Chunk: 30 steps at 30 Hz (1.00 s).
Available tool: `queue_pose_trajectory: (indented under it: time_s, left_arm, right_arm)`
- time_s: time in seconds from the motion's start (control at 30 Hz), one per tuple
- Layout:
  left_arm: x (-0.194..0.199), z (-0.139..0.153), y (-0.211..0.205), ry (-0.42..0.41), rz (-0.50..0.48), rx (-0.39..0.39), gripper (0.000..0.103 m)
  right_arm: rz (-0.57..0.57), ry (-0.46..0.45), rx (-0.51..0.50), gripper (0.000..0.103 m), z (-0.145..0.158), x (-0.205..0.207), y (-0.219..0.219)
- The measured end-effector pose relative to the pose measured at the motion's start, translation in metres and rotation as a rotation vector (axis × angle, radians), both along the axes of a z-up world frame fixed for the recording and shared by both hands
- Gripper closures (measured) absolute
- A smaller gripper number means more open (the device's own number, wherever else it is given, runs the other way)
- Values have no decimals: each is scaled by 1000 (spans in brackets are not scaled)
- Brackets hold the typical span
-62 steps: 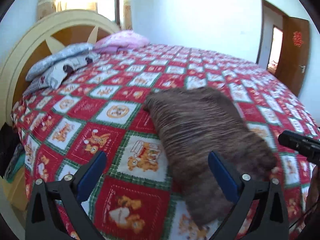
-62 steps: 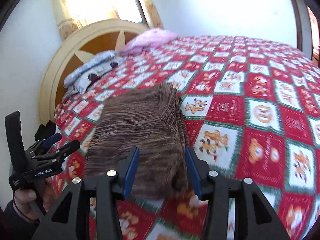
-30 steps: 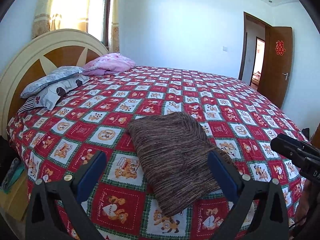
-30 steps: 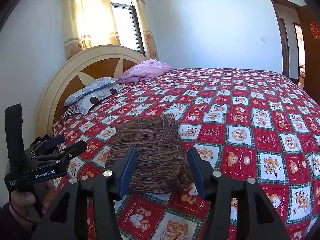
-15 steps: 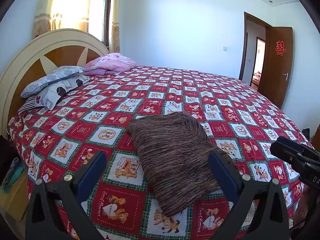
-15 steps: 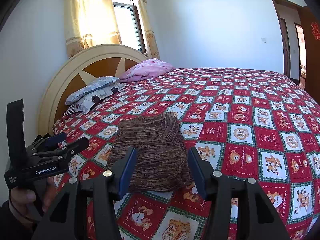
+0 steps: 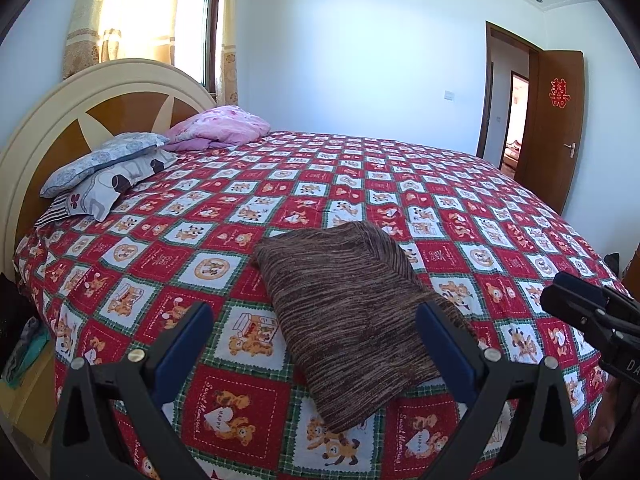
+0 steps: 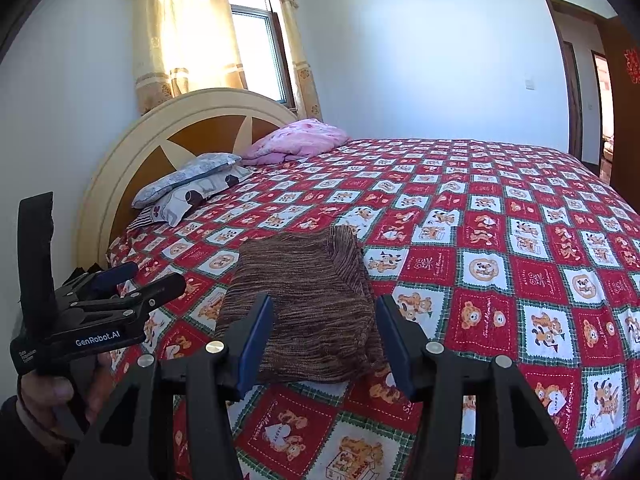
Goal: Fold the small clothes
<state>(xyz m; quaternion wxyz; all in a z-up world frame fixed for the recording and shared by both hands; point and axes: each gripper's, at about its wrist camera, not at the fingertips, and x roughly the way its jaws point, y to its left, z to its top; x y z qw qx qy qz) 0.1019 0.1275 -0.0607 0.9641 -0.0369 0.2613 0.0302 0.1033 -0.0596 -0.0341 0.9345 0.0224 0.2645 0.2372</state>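
Observation:
A brown striped knit garment [image 7: 352,312] [image 8: 308,312] lies folded into a rectangle on the red patchwork bedspread [image 7: 360,184] [image 8: 500,240], near the bed's front edge. My left gripper [image 7: 316,344] hangs back from it, jaws wide apart and empty. My right gripper [image 8: 324,336] is also open, about half wide, held above the garment's near edge with nothing pinched. In the right wrist view, a hand holds the left gripper [image 8: 148,280] at the far left. The right gripper's tip [image 7: 576,300] shows at the right edge of the left wrist view.
Two patterned pillows [image 7: 104,172] and a pink quilt [image 7: 224,128] lie by the round headboard [image 7: 80,120]. A brown door [image 7: 552,128] stands ajar at the far right. A low cabinet [image 7: 28,384] with cloth on it sits left of the bed.
Two seconds ago both grippers were close over the garment; they pulled back and up, leaving it folded on the bed. Over the last second nothing has moved.

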Motion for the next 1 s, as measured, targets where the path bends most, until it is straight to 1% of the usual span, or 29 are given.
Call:
queue_pose_trajectory:
  time_s: [0.17, 0.23, 0.43, 0.57, 0.7, 0.83, 0.9, 1.0]
  left_arm:
    - [2, 0, 2, 10, 0, -4, 0]
    - [3, 1, 3, 13, -19, -11, 0]
    - [4, 1, 1, 13, -8, 10, 0]
    - [3, 2, 3, 13, -7, 1, 0]
    - [3, 2, 2, 8, 1, 12, 0]
    - [5, -1, 4, 23, 10, 8, 0]
    - [5, -3, 5, 18, 19, 13, 0]
    - [2, -2, 6, -10, 34, 27, 0]
  right_arm:
    - [-1, -1, 1, 48, 0, 0, 0]
    - [-1, -9, 2, 48, 2, -1, 0]
    - [6, -25, 0, 48, 4, -3, -1]
    - [8, -25, 4, 48, 3, -3, -3]
    - [9, -26, 2, 48, 3, -3, -2]
    - [16, -20, -4, 48, 1, -4, -1]
    - [19, -18, -6, 48, 0, -3, -1]
    - [23, -18, -9, 48, -1, -3, 0]
